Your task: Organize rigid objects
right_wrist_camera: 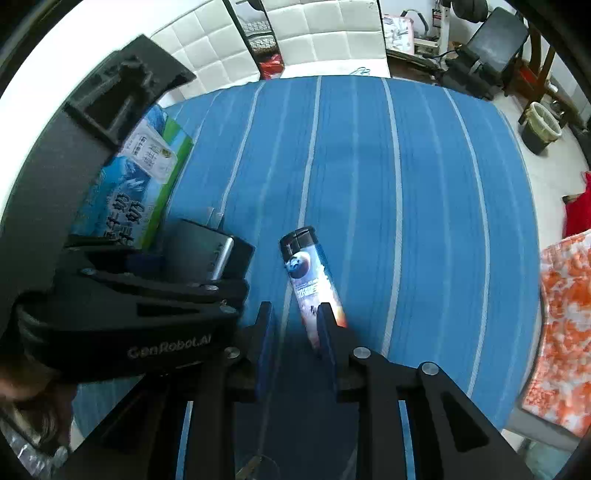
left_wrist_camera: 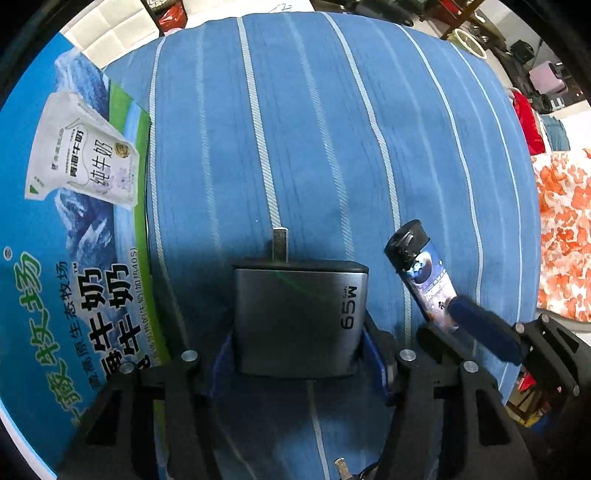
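Grey 65W charger (left_wrist_camera: 299, 317), prongs forward, pinched between the blue-padded fingers of the left gripper (left_wrist_camera: 300, 363), above the blue striped cloth (left_wrist_camera: 295, 129).

Right gripper (right_wrist_camera: 298, 332): lighter (right_wrist_camera: 314, 284) with planet print and black cap lies between its fingers; the right finger (right_wrist_camera: 327, 332) touches the lighter's side, the left finger (right_wrist_camera: 265, 343) stands apart from it, so the grip is not closed. Cap end points away from the gripper.

Milk carton box (left_wrist_camera: 74, 240), blue and green, lies on the cloth just left of the charger.

Orange-and-white patterned fabric (right_wrist_camera: 565, 325) at the cloth's right edge. White tufted chair backs (right_wrist_camera: 325, 33) beyond the far edge.
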